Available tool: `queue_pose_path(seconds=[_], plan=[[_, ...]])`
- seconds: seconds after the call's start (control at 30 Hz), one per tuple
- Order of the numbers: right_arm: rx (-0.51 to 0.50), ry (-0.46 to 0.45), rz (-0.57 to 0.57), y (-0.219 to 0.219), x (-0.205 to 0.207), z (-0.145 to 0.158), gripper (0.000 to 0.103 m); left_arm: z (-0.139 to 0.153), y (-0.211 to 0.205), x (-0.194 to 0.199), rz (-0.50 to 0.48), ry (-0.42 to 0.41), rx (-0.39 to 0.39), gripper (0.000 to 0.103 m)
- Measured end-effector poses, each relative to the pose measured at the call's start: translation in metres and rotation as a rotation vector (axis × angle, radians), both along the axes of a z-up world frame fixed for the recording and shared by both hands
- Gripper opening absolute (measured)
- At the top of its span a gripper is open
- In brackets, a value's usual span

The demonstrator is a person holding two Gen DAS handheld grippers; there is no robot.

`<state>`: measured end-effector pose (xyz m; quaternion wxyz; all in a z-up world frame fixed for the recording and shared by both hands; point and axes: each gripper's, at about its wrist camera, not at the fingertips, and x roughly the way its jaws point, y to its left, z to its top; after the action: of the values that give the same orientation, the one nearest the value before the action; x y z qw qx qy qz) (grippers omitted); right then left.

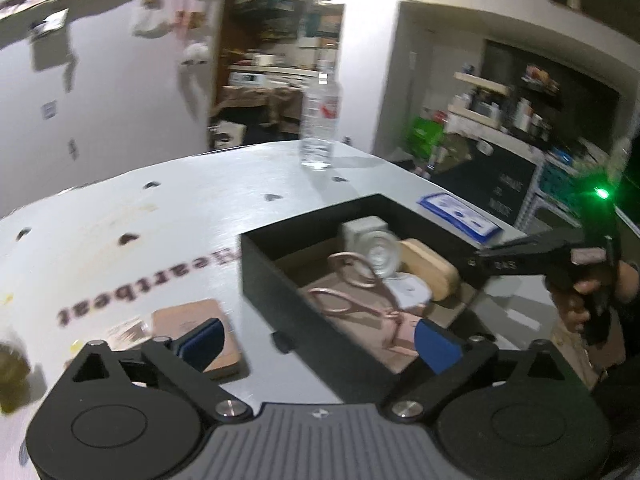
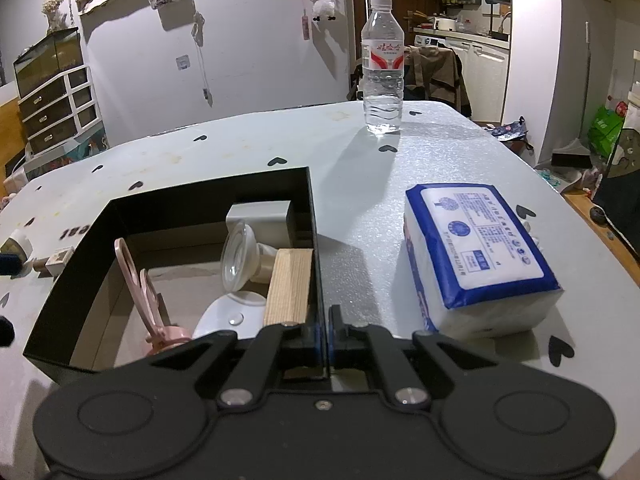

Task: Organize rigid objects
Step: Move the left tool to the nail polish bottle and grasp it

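Note:
An open black box [image 1: 256,276] [image 2: 72,280] sits on the white table. Inside lie pink scissors [image 1: 352,292] [image 2: 136,276], a wooden block [image 1: 432,272] [image 2: 288,288], a clear round-fronted white device [image 1: 374,248] [image 2: 240,256] and a white lid [image 2: 228,316]. My left gripper [image 1: 320,340] stands wide open over the box's near corner, nothing between its blue pads. One pad hangs above the scissors' blades; the other is next to a brown card [image 1: 192,320] on the table. My right gripper [image 2: 325,336] [image 1: 484,260] is shut on the box's right wall.
A water bottle [image 2: 382,68] [image 1: 320,120] stands at the table's far edge. A blue-and-white tissue pack [image 2: 480,256] [image 1: 460,216] lies right of the box. Small items [image 2: 24,248] sit left of the box. A hand [image 1: 580,300] holds the right gripper.

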<state>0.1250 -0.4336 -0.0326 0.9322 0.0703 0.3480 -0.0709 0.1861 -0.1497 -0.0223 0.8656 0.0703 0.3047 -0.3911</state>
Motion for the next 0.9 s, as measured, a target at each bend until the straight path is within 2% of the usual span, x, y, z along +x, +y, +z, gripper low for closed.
queue_pose_path(seconds=[0.47, 0.73, 0.9], plan=[[0.0, 0.002, -0.006, 0.001, 0.0, 0.0, 0.005, -0.025, 0.044, 0.023, 0.288, 0.061, -0.034, 0.103], [0.0, 0.003, -0.007, 0.001, 0.001, -0.001, 0.005, -0.034, 0.058, 0.047, 0.495, 0.081, -0.009, 0.103], [0.001, 0.003, -0.008, 0.001, 0.001, -0.001, 0.005, -0.039, 0.059, 0.064, 0.59, 0.107, -0.01, 0.103]])
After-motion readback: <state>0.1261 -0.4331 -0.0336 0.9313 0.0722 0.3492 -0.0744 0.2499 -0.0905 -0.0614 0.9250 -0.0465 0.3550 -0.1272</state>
